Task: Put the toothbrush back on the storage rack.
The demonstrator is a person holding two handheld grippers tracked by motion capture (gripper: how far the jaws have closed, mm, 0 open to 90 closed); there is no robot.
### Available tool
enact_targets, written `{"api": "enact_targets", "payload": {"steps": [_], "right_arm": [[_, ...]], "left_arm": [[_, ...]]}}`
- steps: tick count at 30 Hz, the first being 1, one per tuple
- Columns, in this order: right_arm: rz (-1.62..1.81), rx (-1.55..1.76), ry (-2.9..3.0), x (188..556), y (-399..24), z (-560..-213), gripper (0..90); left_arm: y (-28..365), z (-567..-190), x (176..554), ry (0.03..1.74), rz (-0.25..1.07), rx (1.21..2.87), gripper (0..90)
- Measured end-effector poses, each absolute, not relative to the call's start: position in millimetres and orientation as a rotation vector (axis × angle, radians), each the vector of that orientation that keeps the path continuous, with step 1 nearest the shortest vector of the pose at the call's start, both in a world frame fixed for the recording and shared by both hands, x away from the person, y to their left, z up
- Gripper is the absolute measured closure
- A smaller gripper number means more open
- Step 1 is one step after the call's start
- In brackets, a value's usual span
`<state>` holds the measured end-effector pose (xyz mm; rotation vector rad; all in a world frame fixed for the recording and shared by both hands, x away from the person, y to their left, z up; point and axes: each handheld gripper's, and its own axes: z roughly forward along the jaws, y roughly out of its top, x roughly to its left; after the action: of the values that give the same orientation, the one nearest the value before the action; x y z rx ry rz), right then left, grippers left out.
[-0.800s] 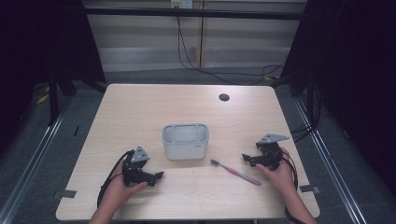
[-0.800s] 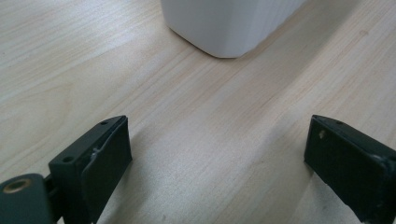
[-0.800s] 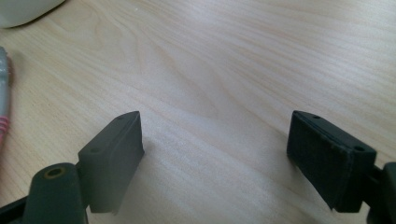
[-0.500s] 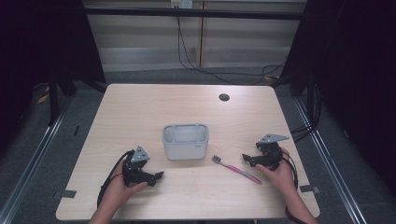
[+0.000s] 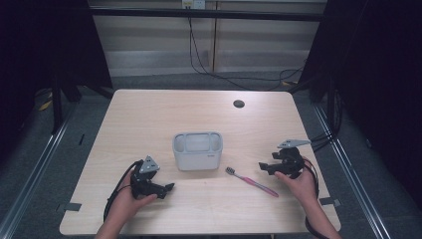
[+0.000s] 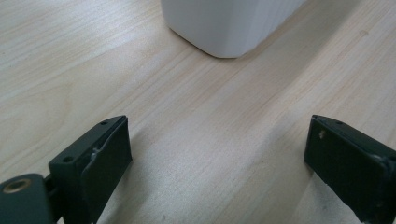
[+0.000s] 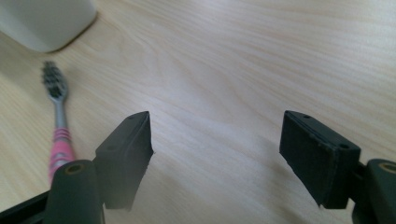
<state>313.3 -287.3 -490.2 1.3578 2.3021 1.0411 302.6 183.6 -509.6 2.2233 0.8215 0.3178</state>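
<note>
On the table: both my grippers rest low on the wood, one at each side of the holder, and neither has hold of anything.
Left gripper (image 5: 168, 187): it lies near the front edge, left of the holder; its jaws stand wide apart with only bare wood between them, and they look toward the holder's corner.
Right gripper (image 5: 263, 166): it rests at the right side, also wide open and empty, its jaws turned toward the middle of the table.
Toothbrush (image 5: 251, 181): it lies flat between the holder and my right gripper, bristle end toward the holder, pink handle toward my right hand. I judge this is why the right side should take it.
Holder (image 5: 197, 151): a white compartment box, upright in the middle, apart from the toothbrush, open top ready to receive it.
</note>
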Motion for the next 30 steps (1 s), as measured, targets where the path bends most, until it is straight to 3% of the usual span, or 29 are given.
{"api": "enact_targets", "payload": {"steps": [12,30], "right_arm": [[1.018,1.285,2.4,308.5,-270.7,-480.7,26.2],[0.964,1.082,2.628,305.9,-229.8,-476.3,38.1]], "left_arm": [[183.7,-509.6,302.7,0.82,0.318,2.225,6.8],[183.6,-509.6,302.6,0.822,0.317,2.223,6.8]]}}
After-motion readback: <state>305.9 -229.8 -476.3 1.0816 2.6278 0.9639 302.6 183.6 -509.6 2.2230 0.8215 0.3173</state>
